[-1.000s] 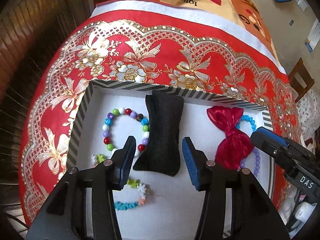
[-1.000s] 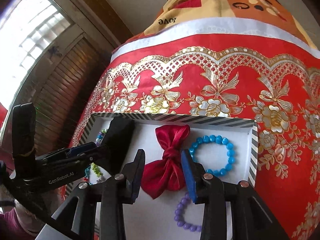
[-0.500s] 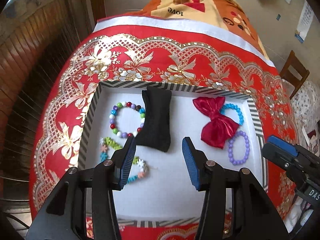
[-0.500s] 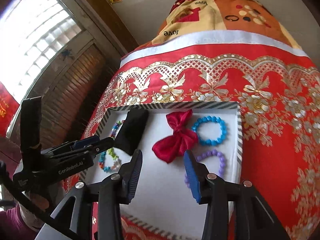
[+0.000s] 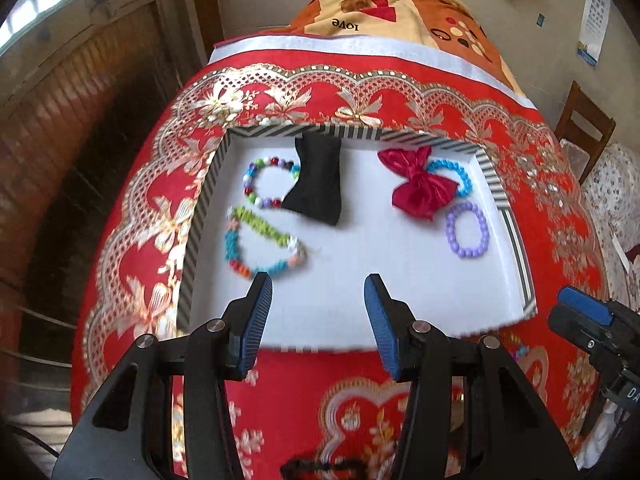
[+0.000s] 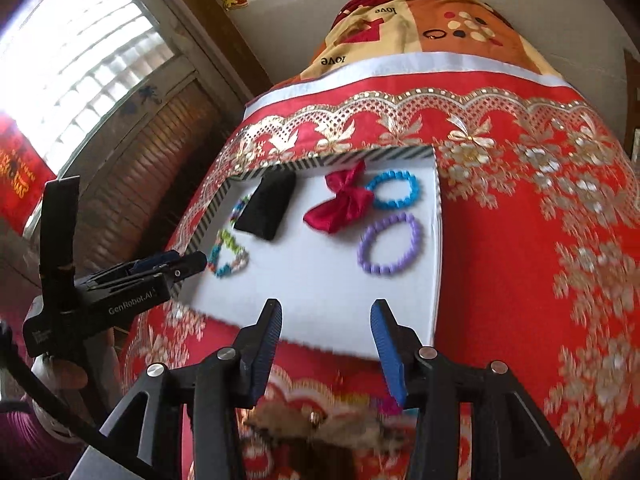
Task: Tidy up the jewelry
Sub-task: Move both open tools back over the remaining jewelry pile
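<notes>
While both of your grippers hang back over the near edge of the shallow white tray with the black-and-white striped rim [image 5: 490, 168], nothing is in hand: the left gripper [image 5: 318, 312] has its jaws released and empty, and the right gripper [image 6: 326, 340] shows its jaws parted with nothing between them.

The tray sits on the bed's red and gold floral cover [image 5: 360, 92]. Along its far edge lie the multicoloured round-bead bracelet [image 5: 266, 181], the black fabric pouch [image 5: 318, 182], the red satin bow [image 5: 420, 188] and the turquoise bead bracelet [image 6: 394, 190]. The lilac bead bracelet [image 5: 467, 229] rests near the right edge, the green, teal and pink chip-bead bracelet [image 5: 260, 244] near the left.

You seem to be between placements, likely choosing the next piece. Something dark and blurred lies on the cover before the near edge; picking it up would call for a lower, steadier approach.

Readable writing: "GenRobot.AI" on the left gripper's body, and "love" on the orange blanket [image 6: 440, 24] beyond.
</notes>
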Available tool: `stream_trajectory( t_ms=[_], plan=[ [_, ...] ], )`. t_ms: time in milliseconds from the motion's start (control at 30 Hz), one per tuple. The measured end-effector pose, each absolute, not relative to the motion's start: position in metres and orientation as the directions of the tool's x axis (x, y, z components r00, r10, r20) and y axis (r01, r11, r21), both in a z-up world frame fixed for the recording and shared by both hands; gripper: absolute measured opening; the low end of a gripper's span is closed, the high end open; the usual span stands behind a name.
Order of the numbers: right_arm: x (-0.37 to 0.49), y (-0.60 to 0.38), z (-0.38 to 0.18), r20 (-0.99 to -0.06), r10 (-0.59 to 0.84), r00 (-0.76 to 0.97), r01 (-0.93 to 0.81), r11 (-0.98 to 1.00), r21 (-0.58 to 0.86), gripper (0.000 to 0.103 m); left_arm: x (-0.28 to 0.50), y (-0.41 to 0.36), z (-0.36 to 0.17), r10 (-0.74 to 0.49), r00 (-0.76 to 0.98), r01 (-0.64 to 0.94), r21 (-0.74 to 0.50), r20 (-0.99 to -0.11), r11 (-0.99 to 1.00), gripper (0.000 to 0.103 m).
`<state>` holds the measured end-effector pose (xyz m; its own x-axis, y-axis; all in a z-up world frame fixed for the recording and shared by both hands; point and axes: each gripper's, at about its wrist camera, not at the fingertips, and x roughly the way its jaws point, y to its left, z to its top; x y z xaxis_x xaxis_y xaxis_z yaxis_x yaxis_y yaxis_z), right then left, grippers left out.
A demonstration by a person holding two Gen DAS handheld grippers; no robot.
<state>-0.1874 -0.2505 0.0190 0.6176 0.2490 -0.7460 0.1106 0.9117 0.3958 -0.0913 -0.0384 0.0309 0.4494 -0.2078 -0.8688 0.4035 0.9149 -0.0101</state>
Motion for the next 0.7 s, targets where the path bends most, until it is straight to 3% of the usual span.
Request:
stream_trajectory(
  t_ms=[700],
  plan=[
    [-0.281,-0.211,0.017,-0.759,0.201,0.62,0.104,0.937,0.334,0.05,-0.187,-0.001,0.032,-0.182,0.482,0.371,0.012,-0.857,0.929,0.048]
  ],
)
